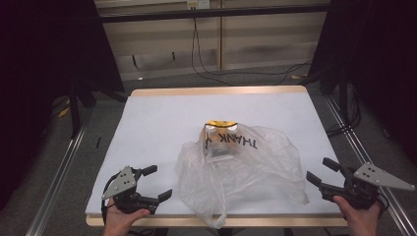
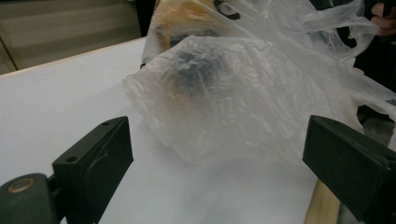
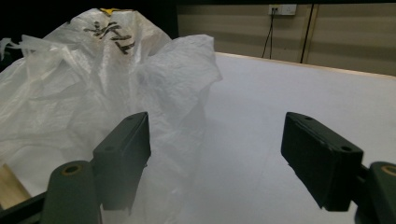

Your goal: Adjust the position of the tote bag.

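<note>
White table top [image 1: 162,123] carries a crumpled clear plastic bag [image 1: 246,169]. Left gripper [image 1: 150,183] and right gripper [image 1: 322,171] flank bag, jaws spread, empty. Risk: thin film slips, contents tip.

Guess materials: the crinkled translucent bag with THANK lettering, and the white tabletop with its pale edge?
Crinkled translucent bag: thin plastic film, likely polyethylene; it wrinkles finely, glints softly, and dark contents show through. White tabletop: matte sheet or laminate, no glare; its pale edge looks like light wood.
</note>
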Available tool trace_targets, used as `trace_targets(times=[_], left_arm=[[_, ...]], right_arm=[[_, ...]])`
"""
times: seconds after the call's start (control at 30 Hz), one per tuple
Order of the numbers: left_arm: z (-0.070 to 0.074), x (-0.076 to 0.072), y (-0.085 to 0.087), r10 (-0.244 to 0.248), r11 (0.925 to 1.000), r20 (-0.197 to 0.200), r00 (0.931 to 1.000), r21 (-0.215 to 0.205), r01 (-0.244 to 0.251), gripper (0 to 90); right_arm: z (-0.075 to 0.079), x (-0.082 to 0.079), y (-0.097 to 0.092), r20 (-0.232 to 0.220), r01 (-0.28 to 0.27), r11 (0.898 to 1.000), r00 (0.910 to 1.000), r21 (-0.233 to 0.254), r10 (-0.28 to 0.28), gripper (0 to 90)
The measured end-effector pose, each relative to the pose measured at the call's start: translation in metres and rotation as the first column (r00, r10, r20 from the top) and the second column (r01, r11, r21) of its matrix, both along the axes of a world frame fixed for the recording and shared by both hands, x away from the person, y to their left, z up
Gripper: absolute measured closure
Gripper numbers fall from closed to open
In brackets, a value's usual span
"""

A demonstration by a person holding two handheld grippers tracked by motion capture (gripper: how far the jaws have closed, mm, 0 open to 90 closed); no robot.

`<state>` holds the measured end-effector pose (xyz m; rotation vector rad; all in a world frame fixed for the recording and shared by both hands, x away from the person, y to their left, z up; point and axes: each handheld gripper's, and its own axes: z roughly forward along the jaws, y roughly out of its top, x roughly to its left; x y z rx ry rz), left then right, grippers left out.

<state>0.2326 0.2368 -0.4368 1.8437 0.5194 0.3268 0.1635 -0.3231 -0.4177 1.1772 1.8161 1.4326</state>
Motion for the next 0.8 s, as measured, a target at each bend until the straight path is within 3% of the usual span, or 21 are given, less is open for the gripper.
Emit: trace_targets(times=[0.17,0.23,0.43,0.57,0.6,0.8], left_arm=[[0.003,-0.007,-0.008,-0.039,0.9992,0.004,0.9992,0.001,0.039,13.1],[0.003,-0.010,-0.011,-0.055,0.9983,0.004,0.9985,-0.018,0.055,14.9],[0.004,-0.020,-0.024,-0.078,0.9970,0.033,0.9964,0.004,0.077,18.3],[0.004,-0.025,-0.034,-0.117,0.9930,0.021,0.9929,0.017,0.117,20.3],[0.004,-0.026,-0.037,-0.131,0.9914,0.014,0.9913,0.005,0.131,21.3],[0.005,-0.035,-0.053,-0.213,0.9768,0.001,0.9771,0.025,0.213,30.9]], right_arm=[[0.001,-0.015,0.004,-0.001,-0.035,0.999,0.9994,0.005,0.035,24.3],[0.002,-0.020,0.005,0.000,-0.046,0.999,0.9989,0.001,0.046,24.9],[0.001,-0.031,0.010,-0.011,-0.091,0.996,0.9958,-0.007,0.090,26.3],[0.000,-0.031,0.015,-0.027,-0.118,0.993,0.9927,-0.021,0.118,27.5],[-0.001,-0.030,0.017,-0.034,-0.127,0.992,0.9915,-0.022,0.126,28.0],[-0.008,-0.026,0.023,-0.081,-0.164,0.985,0.9837,-0.043,0.161,31.0]])
